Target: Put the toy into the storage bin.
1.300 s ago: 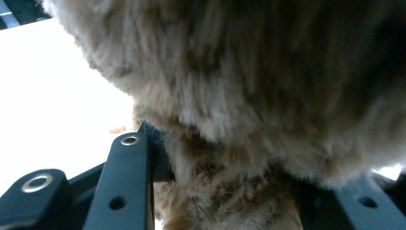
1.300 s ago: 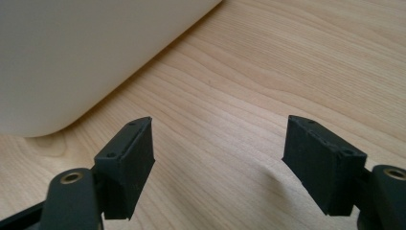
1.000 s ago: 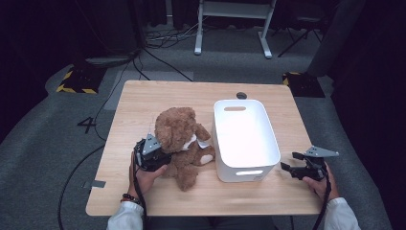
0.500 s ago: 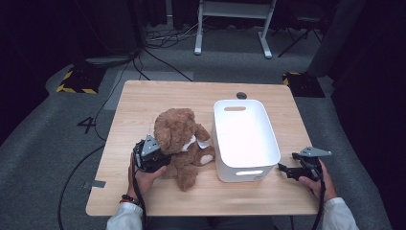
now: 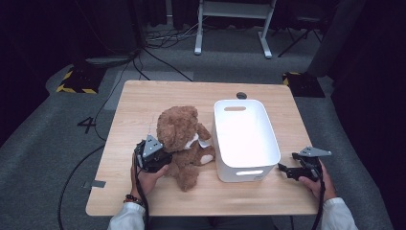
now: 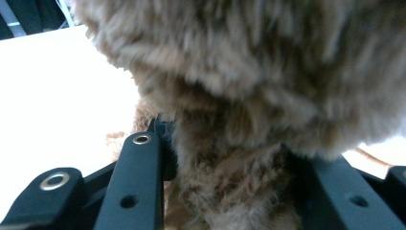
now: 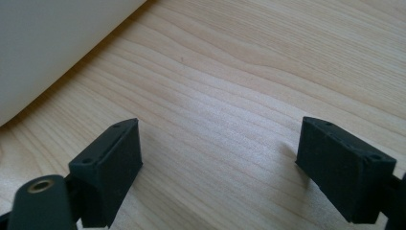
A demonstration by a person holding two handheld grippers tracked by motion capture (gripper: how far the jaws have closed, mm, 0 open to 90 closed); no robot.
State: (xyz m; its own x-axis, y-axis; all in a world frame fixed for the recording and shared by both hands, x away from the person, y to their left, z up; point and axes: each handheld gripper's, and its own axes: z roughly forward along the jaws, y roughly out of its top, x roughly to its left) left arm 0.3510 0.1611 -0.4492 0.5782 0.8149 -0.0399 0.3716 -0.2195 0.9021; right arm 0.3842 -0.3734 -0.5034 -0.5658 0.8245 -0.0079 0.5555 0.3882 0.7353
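A brown teddy bear (image 5: 182,139) sits on the wooden table (image 5: 153,100), just left of a white bin (image 5: 218,139). My left gripper (image 5: 165,155) is at the bear's left side. Its jaws have just been closing, and in the left gripper view (image 6: 230,158) they press on a furry limb of the bear (image 6: 249,57). My right gripper (image 5: 286,170) rests low at the table's right front, beside the bin's front corner. Its jaws stand open over bare wood in the right gripper view (image 7: 218,153), with nothing between them.
The bin (image 7: 48,43) has handle slots and nothing shows inside it. A small dark disc (image 5: 242,95) lies at the table's far edge. Cables and a metal stand are on the floor behind.
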